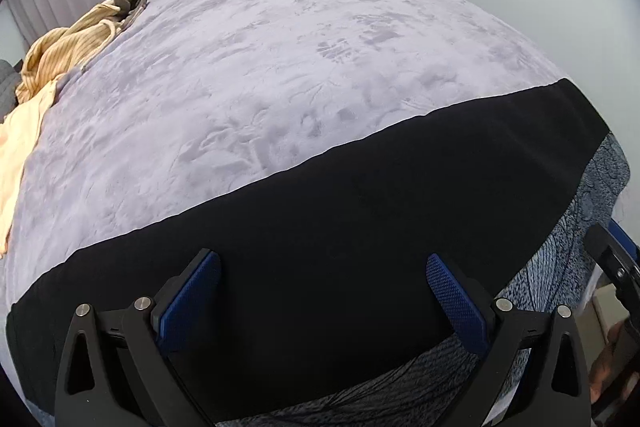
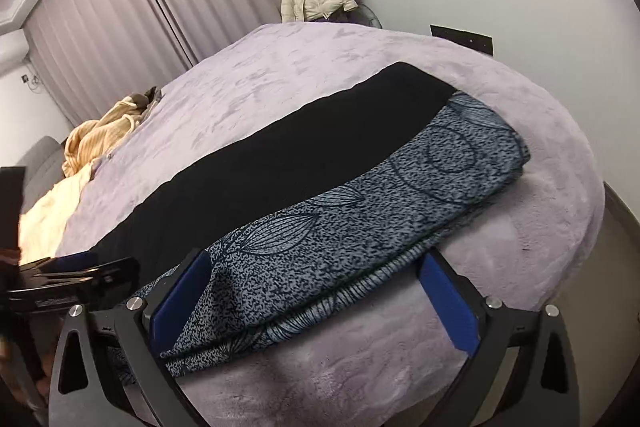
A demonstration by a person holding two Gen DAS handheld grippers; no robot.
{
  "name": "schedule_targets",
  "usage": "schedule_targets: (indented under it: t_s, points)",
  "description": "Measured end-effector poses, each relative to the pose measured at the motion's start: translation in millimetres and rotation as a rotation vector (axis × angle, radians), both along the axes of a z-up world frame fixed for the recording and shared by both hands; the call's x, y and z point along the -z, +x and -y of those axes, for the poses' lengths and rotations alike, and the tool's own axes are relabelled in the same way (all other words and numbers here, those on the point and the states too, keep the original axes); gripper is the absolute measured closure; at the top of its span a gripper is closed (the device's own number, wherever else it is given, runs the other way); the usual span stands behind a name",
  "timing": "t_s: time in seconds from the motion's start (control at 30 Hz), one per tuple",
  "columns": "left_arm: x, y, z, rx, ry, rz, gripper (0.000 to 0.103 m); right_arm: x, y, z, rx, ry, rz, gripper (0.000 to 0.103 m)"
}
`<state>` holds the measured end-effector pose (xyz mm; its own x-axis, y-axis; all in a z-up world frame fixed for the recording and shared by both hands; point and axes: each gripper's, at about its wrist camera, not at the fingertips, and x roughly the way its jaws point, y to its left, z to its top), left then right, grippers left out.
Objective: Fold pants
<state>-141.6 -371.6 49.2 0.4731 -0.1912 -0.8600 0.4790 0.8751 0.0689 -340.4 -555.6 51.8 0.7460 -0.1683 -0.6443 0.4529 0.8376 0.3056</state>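
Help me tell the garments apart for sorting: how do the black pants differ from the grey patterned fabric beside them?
The black pants are plain and solid dark; the grey patterned fabric is speckled with leaf and circle outlines. The pants lie flat as one long smooth strip farther from the grippers; the patterned fabric sits nearer, stacked in folded layers at its edge. Both rest on the lilac blanket, side by side and overlapping.

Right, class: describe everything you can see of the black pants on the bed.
The black pants look like plain, matte, soft fabric with no visible pattern. They lie flat in a long straight band across the lilac bedspread, one end overlapping a grey patterned cloth. Waistband, seams and separate legs cannot be made out. The left gripper hovers open over them; whether it touches is unclear. The right gripper is open over the patterned cloth.
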Motion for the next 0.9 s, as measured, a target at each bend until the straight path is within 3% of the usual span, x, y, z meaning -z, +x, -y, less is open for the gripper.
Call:
schedule_targets:
  t_s: [0.13, 0.3, 0.47, 0.53, 0.63, 0.73, 0.9]
  points:
    - [2, 6, 7, -0.043, -0.006, 0.016, 0.000, 6, -3, -3, 0.004, -0.005, -0.005, 0.001]
    - [3, 4, 8, -0.043, -0.006, 0.039, 0.000, 7, 19, 16, -0.004, 0.030, 0.065, 0.003]
    - [8, 2, 9, -0.034, -0.009, 0.063, 0.000, 9, 32, 46, 0.007, 0.122, 0.106, 0.040]
    - [9, 1, 11, -0.037, -0.007, 0.069, 0.000, 14, 35, 52, -0.006, 0.137, 0.087, 0.048]
    - [9, -5, 14, -0.039, -0.003, 0.086, 0.000, 16, 35, 58, -0.026, 0.158, 0.108, 0.049]
    - [10, -11, 15, -0.038, -0.005, 0.089, 0.000, 19, 42, 63, -0.035, 0.173, 0.128, 0.040]
    - [10, -5, 9, -0.029, -0.015, 0.077, 0.000, 12, 64, 53, -0.044, 0.082, 0.066, 0.036]
